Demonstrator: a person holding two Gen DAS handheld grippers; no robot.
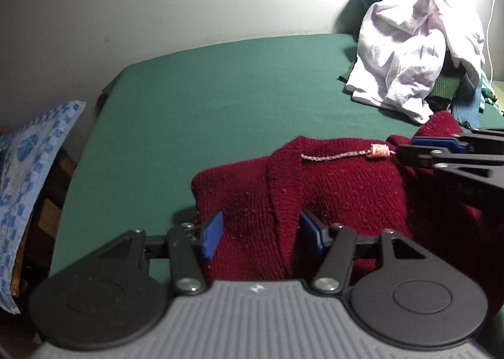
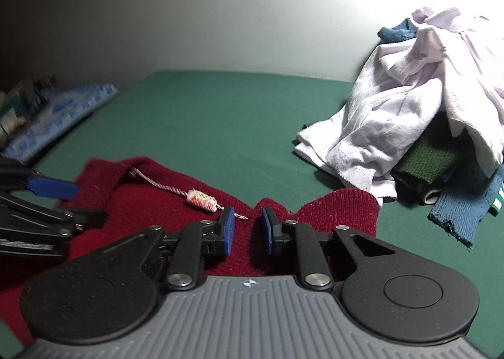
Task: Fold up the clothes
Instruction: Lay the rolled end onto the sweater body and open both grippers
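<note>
On the green bed sheet [image 1: 204, 100] lay our red knit sweater [image 1: 330, 188], near the laundry pile [image 2: 409, 100]. Our left gripper [image 1: 261, 234] stood open over it; our right gripper [image 2: 249, 228] pinched a fold.

Dark red knit sweater [image 1: 330, 198] on a green sheet [image 1: 204, 100]; pale lilac shirt [image 1: 409, 56]; blue-patterned pillow [image 1: 28, 166].

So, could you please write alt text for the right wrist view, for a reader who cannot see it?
The right hand-held gripper pinches a raised fold of a dark red knitted sweater lying on a green bed sheet. A pink-and-white tasselled cord lies on the sweater, and the left hand-held gripper reaches in, open, at the left edge. A pile of unfolded clothes sits behind, to the right.
</note>
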